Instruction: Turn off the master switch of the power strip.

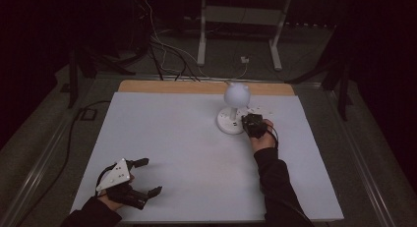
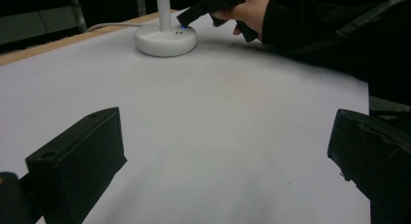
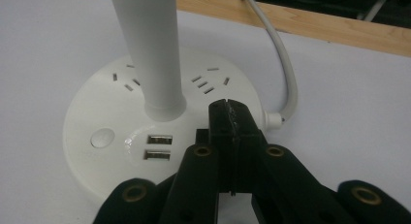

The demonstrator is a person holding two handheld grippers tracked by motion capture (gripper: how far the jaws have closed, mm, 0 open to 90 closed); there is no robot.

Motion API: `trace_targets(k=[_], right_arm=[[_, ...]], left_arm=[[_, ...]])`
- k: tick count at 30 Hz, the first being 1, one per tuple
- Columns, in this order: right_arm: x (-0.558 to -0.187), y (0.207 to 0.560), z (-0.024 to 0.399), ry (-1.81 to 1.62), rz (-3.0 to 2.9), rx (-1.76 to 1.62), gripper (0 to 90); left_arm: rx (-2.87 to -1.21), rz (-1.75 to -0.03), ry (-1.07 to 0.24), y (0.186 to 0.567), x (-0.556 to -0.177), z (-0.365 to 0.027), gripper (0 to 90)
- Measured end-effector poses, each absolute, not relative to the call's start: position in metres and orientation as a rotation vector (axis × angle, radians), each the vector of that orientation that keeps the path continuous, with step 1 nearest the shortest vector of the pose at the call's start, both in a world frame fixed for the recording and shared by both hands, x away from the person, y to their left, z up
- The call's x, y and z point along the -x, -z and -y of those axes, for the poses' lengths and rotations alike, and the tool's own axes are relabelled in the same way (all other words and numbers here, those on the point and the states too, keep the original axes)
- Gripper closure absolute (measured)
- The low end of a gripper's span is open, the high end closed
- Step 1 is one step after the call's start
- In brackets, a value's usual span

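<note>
A white desk lamp stands on the far right part of the white tabletop (image 1: 172, 138), with a round head (image 1: 237, 94) and a round base (image 1: 227, 124). In the right gripper view the base (image 3: 97, 112) shows socket slots, two USB ports (image 3: 159, 147) and a round button (image 3: 102, 137) around the stem (image 3: 150, 54). My right gripper (image 3: 230, 112) is shut with nothing between its jaws. Its tip rests over the base just right of the stem; whether it touches I cannot tell. My left gripper (image 1: 151, 176) lies wide open and empty at the near left corner.
The lamp's white cable (image 3: 286, 78) runs off the base toward the wooden strip (image 1: 206, 87) along the table's far edge. Beyond the table stand a white metal frame (image 1: 241, 20) and loose cables (image 1: 167, 55) on the floor. The surroundings are dark.
</note>
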State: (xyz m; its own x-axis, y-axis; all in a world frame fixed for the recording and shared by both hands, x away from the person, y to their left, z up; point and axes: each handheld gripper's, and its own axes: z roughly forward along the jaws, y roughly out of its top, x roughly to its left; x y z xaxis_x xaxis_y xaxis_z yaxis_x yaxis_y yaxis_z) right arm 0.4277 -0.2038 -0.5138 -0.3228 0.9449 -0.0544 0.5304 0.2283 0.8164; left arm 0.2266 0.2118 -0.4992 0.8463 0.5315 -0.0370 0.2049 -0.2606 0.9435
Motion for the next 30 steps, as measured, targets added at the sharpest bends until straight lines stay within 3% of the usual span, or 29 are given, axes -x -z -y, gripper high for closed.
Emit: trace_targets(k=[30], right_arm=[[-0.4255, 0.5181, 0.2031, -0.937, -1.966, -1.247, 90.0]], left_arm=[[-1.838, -0.556, -0.343, 0.4988, -0.2259, -0.2115, 0.4]])
